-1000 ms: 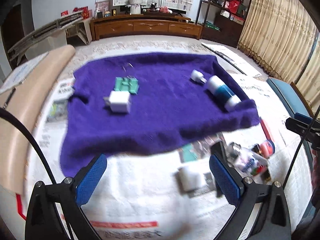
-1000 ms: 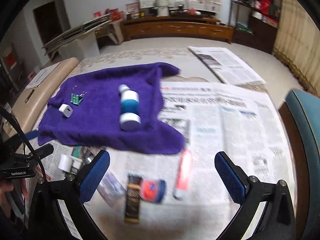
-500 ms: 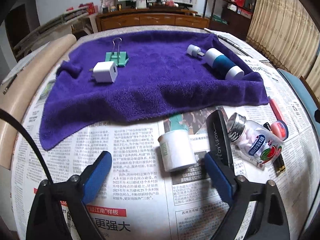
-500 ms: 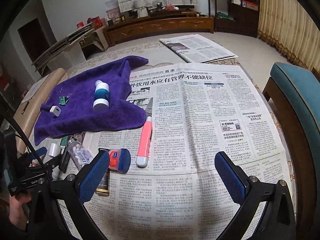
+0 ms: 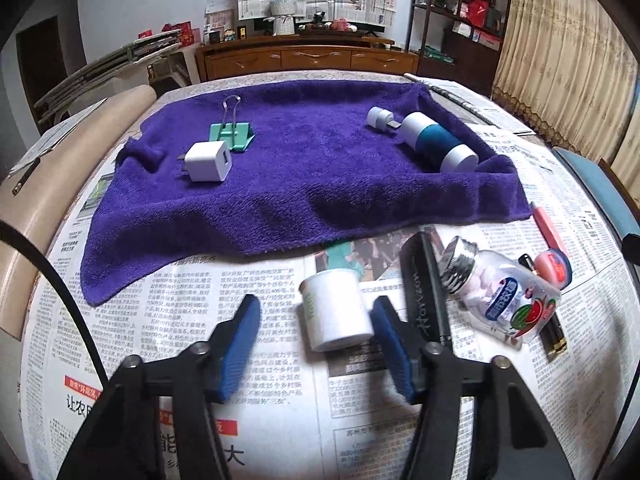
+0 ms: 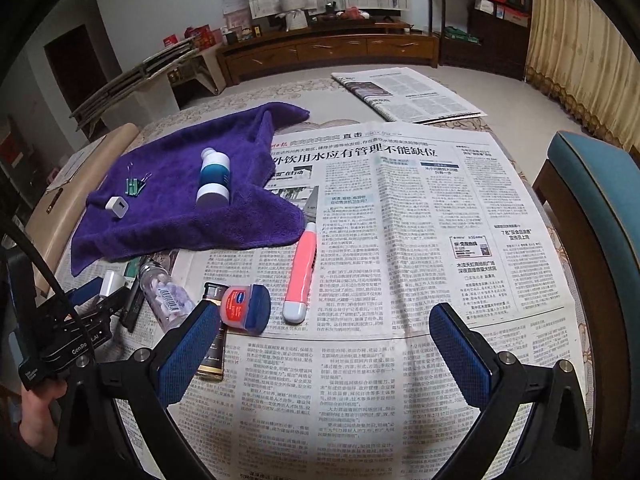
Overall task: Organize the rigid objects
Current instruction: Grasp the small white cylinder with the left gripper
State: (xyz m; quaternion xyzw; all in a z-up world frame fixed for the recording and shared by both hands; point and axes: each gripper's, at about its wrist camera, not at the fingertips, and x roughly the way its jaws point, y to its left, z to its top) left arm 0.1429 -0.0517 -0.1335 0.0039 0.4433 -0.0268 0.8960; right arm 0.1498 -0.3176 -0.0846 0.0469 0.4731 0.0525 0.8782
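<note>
The left gripper (image 5: 316, 334) sits low over the newspaper-covered table (image 5: 160, 320). Its jaws have just been closing around a small white jar (image 5: 335, 310) lying on its side; the right pad touches the jar, while a gap remains at the left pad, so it is not yet clamped. Just to the right lie a black pen case (image 5: 424, 284) and a clear candy bottle (image 5: 500, 296), crowding that side; bare newspaper to the left gives room.

The right gripper (image 6: 320, 340) hangs with jaws wide apart over bare newspaper, nothing between them. Just beyond its left finger lie a small red-and-blue tin (image 6: 246, 308) and a pink utility knife (image 6: 302, 276). Open paper runs toward the table's right edge, where a teal chair (image 6: 592, 208) stands.

Farther on, a purple towel (image 5: 312, 176) covers the far left part, bearing a white charger (image 5: 208, 162), a green binder clip (image 5: 232, 134) and a blue-and-white bottle (image 5: 434, 142).
</note>
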